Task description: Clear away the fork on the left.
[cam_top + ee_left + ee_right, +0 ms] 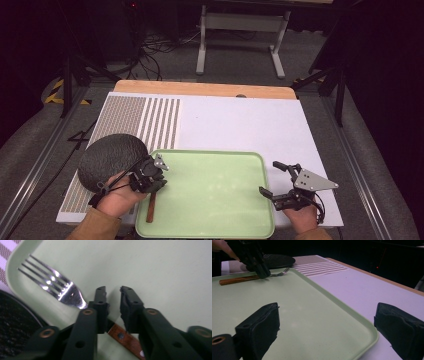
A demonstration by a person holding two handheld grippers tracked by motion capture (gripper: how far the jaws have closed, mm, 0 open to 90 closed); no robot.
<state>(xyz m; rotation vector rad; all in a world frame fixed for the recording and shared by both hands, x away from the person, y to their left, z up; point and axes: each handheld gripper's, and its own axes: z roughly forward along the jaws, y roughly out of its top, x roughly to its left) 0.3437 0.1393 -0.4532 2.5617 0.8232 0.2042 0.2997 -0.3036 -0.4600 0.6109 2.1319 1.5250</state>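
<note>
Your left gripper point(113, 291) sits low over the fork point(60, 288), its jaws narrow and straddling the neck where the metal meets the wooden handle, with a slight gap showing, so not clamped on it. The fork lies in the near left corner of the green tray point(215, 195) (tines toward the dark round plate point(107, 157) just beside the rim). Your right gripper point(277, 180) hovers by the tray's right edge, jaws wide, over the white worktop point(240, 125).

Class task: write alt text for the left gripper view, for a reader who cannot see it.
The left gripper has its two black jaws slightly parted astride the neck of a fork lying in a pale green tray. The fork's brown wooden handle runs beneath the jaws; a dark plate sits beside the tray.
</note>
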